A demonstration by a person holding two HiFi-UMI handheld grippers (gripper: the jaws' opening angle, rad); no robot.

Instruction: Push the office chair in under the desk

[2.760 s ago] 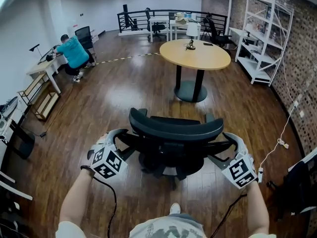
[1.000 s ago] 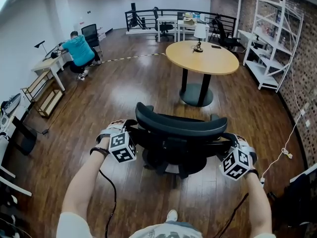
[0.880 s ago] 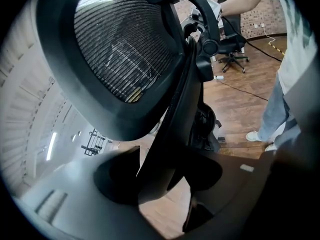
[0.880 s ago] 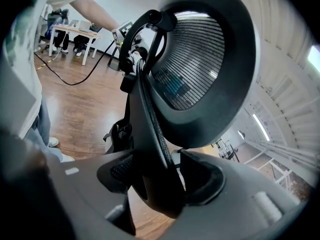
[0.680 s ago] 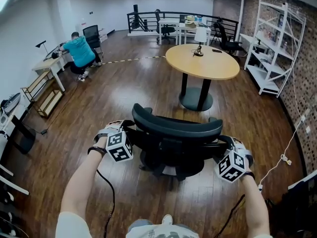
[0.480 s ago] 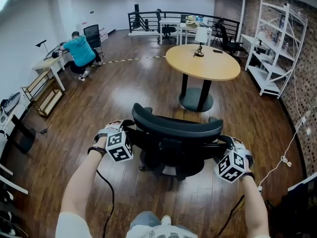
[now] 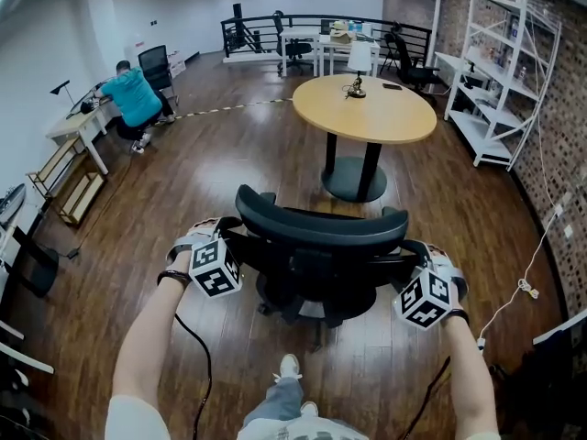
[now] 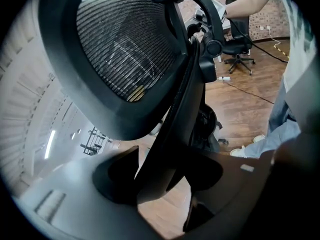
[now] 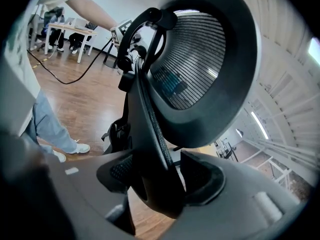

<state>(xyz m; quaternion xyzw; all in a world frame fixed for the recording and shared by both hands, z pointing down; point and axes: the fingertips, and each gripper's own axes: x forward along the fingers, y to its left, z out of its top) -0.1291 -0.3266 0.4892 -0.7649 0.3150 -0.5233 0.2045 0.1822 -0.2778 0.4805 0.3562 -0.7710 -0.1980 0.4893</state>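
Observation:
A black office chair [image 7: 321, 250] with a mesh backrest stands on the wooden floor, its back towards me. My left gripper [image 7: 233, 242] is shut on the left edge of the backrest frame [image 8: 172, 109]. My right gripper [image 7: 413, 257] is shut on the right edge of the frame [image 9: 150, 129]. In each gripper view the dark frame fills the gap between the jaws, under the mesh [image 8: 125, 49] [image 9: 192, 69]. A round wooden table [image 7: 365, 108] on a black pedestal stands ahead, beyond the chair.
A lamp [image 7: 356, 62] stands on the round table. White shelving [image 7: 495, 71] lines the brick wall at right, with a white cable [image 7: 515, 287] on the floor. A person in a teal top [image 7: 133, 94] sits at a desk at the far left. My own leg and shoe [image 7: 286, 374] show behind the chair.
Both grippers and the chair have moved forward towards the round table. My leg has stepped forward into view below the chair. Both grips hold as before.

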